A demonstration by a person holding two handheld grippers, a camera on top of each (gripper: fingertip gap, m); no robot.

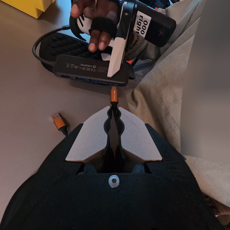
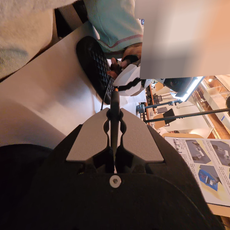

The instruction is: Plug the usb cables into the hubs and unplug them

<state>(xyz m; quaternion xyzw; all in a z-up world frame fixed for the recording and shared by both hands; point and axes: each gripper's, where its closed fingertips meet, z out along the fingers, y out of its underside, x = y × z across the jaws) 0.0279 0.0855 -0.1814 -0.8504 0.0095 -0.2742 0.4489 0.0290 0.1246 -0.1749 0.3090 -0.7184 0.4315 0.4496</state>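
On the grey table point(image 1: 31, 87), near its right side, a flat black hub point(image 1: 89, 71) is held up off the surface. The right gripper point(image 2: 114, 109) pinches the hub from both sides — in the left wrist view one white finger point(image 1: 115, 58) lies across the hub's top. A person's hand point(image 1: 98, 24) with a black strap works that gripper. A black cord point(image 1: 37, 49) curls away from the hub's left end, over a dark round pad point(image 1: 64, 46) lying on the table.

The left gripper point(image 1: 113, 107) has its white tips pressed together on a thin black cable, just behind an orange plug point(image 1: 113, 97). The plug points straight at the hub's long edge, where the ports are. Its silver tip is just below the right end of that edge. It looks like it is not in a port yet, though the gap is small and hard to judge.

Another orange plug point(image 1: 59, 122), a wider one, lies flat on the table to the left of the left gripper. A yellow box point(image 1: 31, 7) sits at the far corner. A grey sleeve point(image 1: 161, 93) covers the right side of the left wrist view.
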